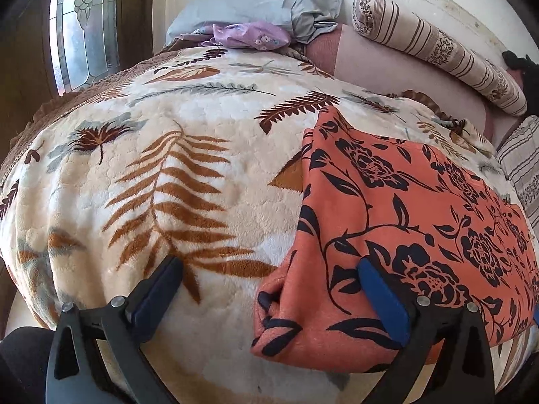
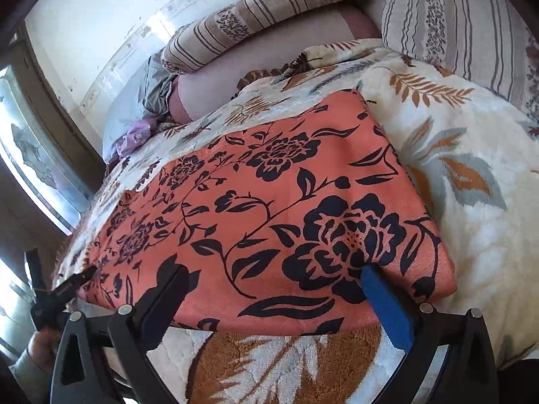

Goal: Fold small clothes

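Note:
An orange garment with a black flower print lies flat and folded on the bed's cream leaf-print blanket. My left gripper is open at the garment's near left corner; its right finger rests over the cloth, its left finger over the blanket. In the right wrist view the same garment fills the middle. My right gripper is open at the garment's near edge, both fingers over the cloth. The left gripper shows at the garment's far left edge there.
A grey pillow and a lilac cloth lie at the head of the bed. Striped bolsters and a striped pillow lie along the wall side. A window stands at the left.

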`<state>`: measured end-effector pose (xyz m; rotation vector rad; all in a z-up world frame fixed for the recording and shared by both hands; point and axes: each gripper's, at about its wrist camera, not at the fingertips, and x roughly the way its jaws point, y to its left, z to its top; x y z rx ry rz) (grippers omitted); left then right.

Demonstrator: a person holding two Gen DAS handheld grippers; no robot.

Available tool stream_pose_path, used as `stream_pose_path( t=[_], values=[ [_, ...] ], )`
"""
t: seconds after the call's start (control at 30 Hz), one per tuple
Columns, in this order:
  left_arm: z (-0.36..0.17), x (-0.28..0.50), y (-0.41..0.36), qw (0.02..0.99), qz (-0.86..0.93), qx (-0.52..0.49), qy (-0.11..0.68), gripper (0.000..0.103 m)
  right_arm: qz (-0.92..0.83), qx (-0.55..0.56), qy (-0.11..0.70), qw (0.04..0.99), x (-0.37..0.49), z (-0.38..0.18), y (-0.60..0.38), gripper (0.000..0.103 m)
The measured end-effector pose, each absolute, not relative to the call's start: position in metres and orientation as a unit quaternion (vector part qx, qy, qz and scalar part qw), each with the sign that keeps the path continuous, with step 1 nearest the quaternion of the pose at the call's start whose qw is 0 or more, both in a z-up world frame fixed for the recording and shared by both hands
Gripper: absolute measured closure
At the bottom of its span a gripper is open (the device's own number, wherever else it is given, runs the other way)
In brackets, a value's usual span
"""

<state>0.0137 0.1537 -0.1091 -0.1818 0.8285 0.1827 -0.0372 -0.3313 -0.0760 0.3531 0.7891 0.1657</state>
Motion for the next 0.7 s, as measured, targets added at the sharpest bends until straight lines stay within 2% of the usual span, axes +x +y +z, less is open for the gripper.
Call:
stream_pose_path(
  t=[0.7],
  values=[
    [-0.1105,0.0123,0.1479,0.917,0.100,-0.074,0.378,0.000,0.070,0.150,0.369,0.914,-0.0401,-0.0774,-0.3251,0.000]
  ],
)
